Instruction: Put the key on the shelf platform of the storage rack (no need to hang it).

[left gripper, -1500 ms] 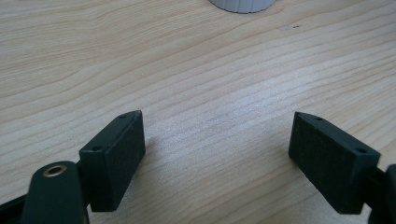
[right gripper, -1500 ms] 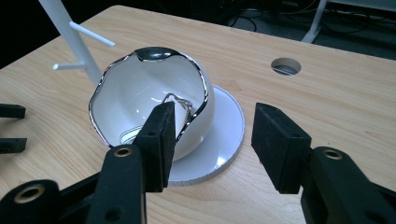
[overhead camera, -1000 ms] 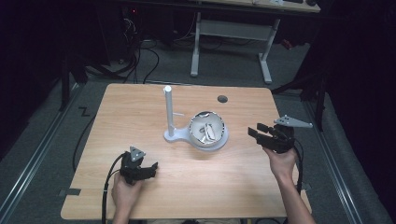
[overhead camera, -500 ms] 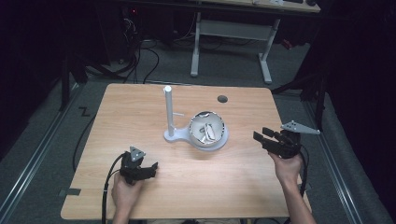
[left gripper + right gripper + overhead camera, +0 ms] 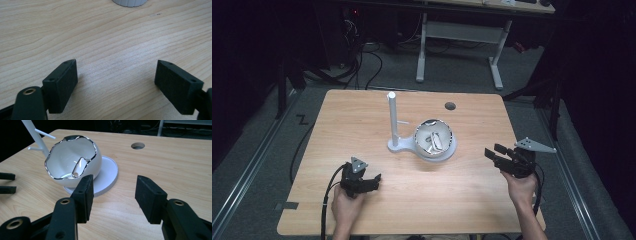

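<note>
At the table's right edge, right gripper (image 5: pixel 498 155) drawn back and lower than a second ago, jaws apart, empty; left gripper (image 5: pixel 363 181) likewise. Ahead, white silver-rimmed eggshell-shaped ceramic bowl (image 5: pixel 73 162) resting on round white stand base (image 5: pixel 108 173); approach probably beginning.

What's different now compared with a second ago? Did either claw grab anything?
The right claw has slid back toward the person's edge of the table and a little lower, away from the cup. It is open and holds nothing. The left claw has stayed put, also open and empty. The cup and the white stand are where they were.
</note>
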`<state>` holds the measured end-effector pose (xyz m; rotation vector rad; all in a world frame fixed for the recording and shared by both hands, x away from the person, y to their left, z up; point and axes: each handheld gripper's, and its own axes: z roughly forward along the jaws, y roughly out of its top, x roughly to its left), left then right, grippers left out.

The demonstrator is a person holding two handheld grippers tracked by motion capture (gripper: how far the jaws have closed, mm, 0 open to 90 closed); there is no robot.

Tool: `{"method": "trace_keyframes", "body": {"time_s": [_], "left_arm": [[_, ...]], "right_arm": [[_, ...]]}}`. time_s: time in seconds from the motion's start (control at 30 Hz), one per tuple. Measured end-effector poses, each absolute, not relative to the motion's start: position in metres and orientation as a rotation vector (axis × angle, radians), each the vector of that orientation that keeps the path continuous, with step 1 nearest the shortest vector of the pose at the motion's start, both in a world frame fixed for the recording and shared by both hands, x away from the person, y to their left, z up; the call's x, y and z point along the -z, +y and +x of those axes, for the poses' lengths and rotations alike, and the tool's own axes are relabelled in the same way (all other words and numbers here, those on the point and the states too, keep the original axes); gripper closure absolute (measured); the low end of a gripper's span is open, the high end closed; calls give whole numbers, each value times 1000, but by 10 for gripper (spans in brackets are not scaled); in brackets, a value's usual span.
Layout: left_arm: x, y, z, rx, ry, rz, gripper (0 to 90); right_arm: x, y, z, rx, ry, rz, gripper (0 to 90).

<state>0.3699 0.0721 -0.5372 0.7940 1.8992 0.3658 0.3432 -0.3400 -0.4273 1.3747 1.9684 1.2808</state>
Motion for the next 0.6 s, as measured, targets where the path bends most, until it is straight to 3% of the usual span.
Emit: {"method": "trace_keyframes", "body": {"time_s": [0.6], "left_arm": [[537,72,370,-367,1897,798,188]], "right_arm": [[463,-327,334,-1272,2025,1396,485]]}}
